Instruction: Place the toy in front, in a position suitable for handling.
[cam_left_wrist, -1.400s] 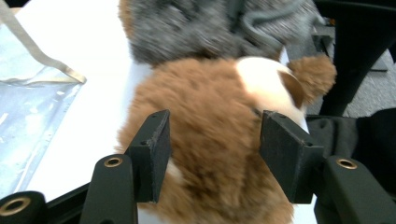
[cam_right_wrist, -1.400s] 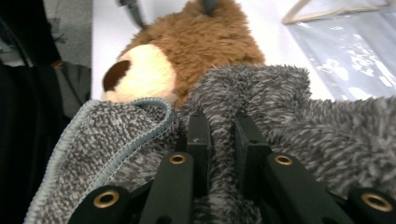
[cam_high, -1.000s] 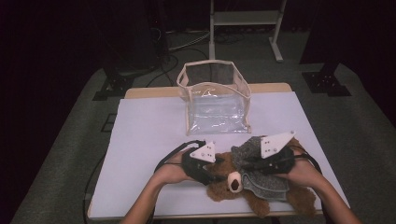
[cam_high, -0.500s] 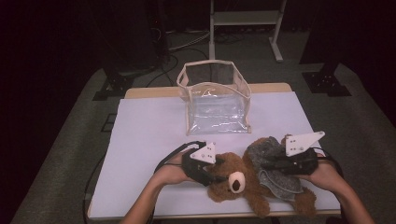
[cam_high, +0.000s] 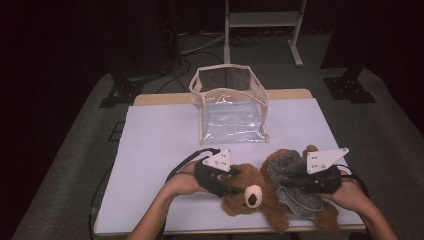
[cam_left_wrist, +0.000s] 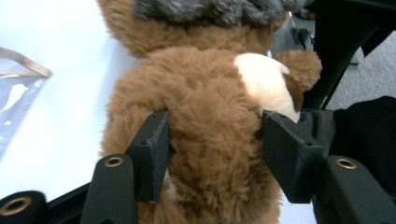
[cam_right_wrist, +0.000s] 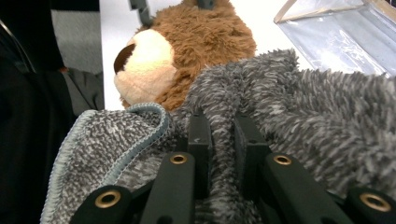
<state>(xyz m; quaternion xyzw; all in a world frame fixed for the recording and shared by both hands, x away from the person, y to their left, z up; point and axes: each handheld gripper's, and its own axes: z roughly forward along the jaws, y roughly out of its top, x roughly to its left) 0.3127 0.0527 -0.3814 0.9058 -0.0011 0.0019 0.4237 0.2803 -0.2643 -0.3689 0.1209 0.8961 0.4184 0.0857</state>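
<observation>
High view: teddy bear lies at the near edge of the worktop, head toward my left hand. My left claw grips the head. My right claw is pinched on the grey fleece garment that covers the bear's body. Clear bag, open at the top, stands farther back near the middle, well apart from the bear.

Left gripper view: left claw held half-wide, both pads pressed into the brown plush head; cream muzzle beside one pad.

Right gripper view: right claw nearly closed, a fold of the grey fleece garment between the pads; its blue-stitched hem lies loose alongside.

Risks, as I judge them: the fleece fold is thin and may slip out if I pull hard; the plush head compresses and could squirm free, letting the bear drag toward the near edge and drop off; a limb may snag inside the garment.
</observation>
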